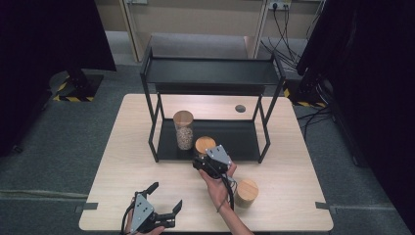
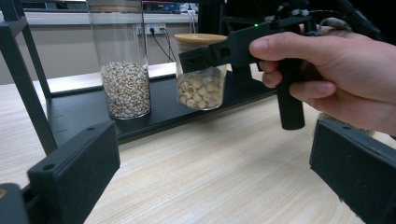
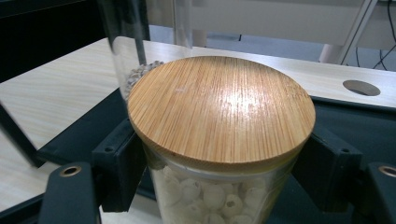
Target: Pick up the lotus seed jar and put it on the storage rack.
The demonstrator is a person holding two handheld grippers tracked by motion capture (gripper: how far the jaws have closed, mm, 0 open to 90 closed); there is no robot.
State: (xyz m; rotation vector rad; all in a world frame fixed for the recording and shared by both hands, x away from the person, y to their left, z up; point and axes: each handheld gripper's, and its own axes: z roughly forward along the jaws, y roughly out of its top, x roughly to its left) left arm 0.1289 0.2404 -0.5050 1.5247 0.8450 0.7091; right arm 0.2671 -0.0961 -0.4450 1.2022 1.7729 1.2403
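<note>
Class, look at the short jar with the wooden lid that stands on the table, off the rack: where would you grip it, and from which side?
Grip the short jar around its round body just under the wooden lid, coming in level from the person's side. It stands upright, and the wider lid should stop the jaws sliding up. The right gripper holds the jar of white beads that way.

A short glass jar (image 3: 219,140) (bamboo lid on) holds pale round pieces. It stands upright at the black shelf's (image 1: 235,142) front edge.
</note>
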